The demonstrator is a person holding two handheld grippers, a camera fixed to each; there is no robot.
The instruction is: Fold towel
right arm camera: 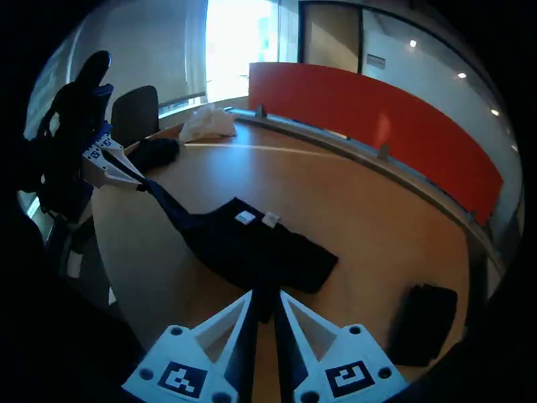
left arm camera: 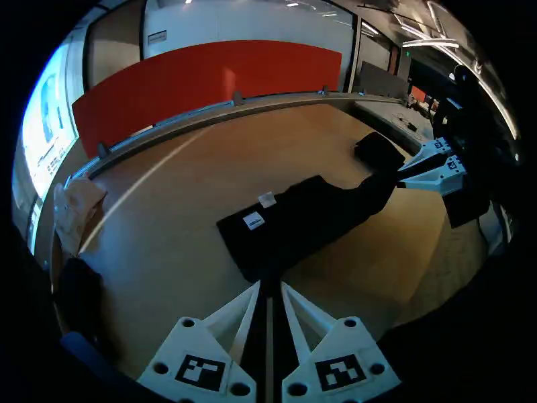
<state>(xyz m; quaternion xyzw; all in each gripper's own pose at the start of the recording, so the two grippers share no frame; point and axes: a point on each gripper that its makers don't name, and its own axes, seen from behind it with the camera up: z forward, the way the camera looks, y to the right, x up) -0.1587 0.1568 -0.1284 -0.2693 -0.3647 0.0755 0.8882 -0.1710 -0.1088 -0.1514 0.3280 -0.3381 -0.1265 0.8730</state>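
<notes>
Wooden table [left arm camera: 168, 201], dark towel [left arm camera: 302, 221] pinched by left tool [left arm camera: 270, 285]

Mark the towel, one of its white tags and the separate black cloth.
towel [left arm camera: 309, 218], left gripper view: middle of its flat part.
white tag [left arm camera: 254, 220], left gripper view: the tag's centre.
black cloth [right arm camera: 424, 322], right gripper view: middle of the pile.

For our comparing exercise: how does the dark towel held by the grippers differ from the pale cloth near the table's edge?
The dark towel is near black; the pale cloth is cream. The towel lies stretched out long, while the cloth sits bunched in a heap. The left gripper and right gripper pinch the towel; nothing touches the cloth. Both rest on the wooden table.
</notes>
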